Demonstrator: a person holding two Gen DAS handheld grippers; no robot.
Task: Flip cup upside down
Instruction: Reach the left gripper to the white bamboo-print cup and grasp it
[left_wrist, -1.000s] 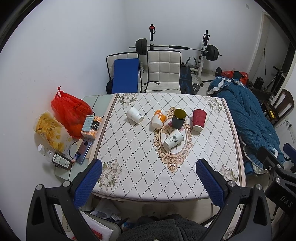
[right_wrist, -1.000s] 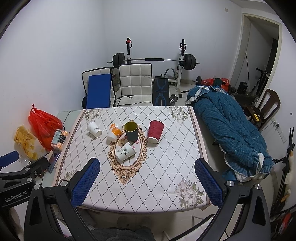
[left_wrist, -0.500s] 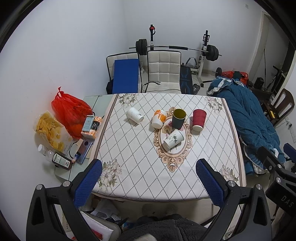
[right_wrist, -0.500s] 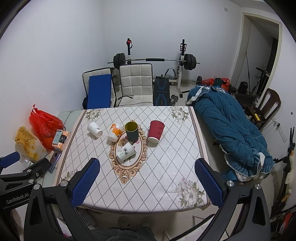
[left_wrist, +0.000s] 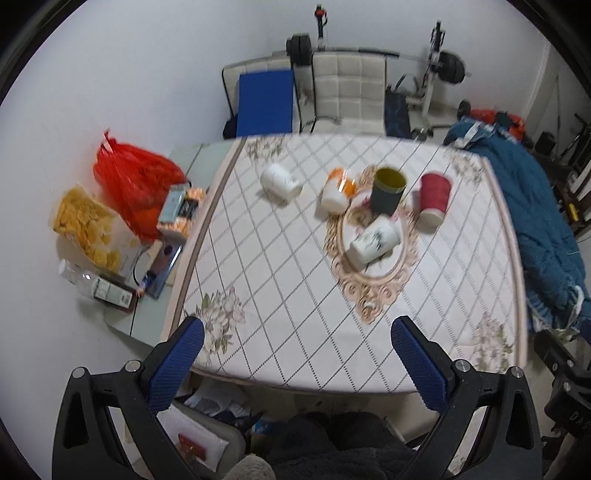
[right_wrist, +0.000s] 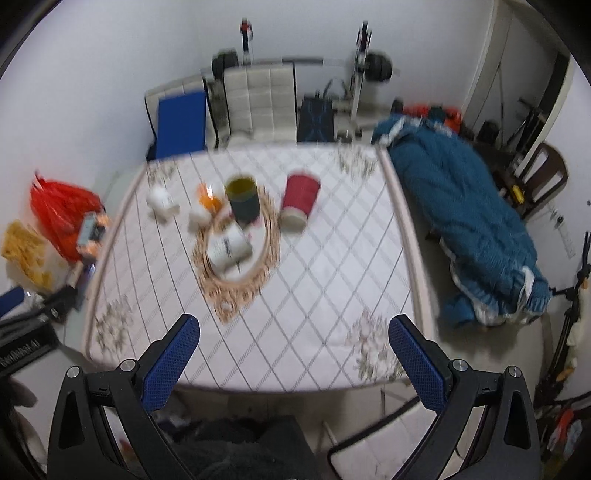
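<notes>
Now both views have tilted and blurred: you've started toward the tabletop. Left claw and right claw stay spread, empty, well short of the 5 cups; nothing flipped yet.

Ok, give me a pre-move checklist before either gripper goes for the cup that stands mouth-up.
1. left gripper open, nothing between fingers: ok.
2. right gripper open, nothing held: ok.
3. dark green cup upright, mouth up, needs flipping: ok as target.
4. Room around it: not ok; the white flowered cup lies close in front, the orange cup close beside.
5. red cup already mouth-down: ok.
6. Grippers near the target: not ok, both at the table's near edge.
</notes>
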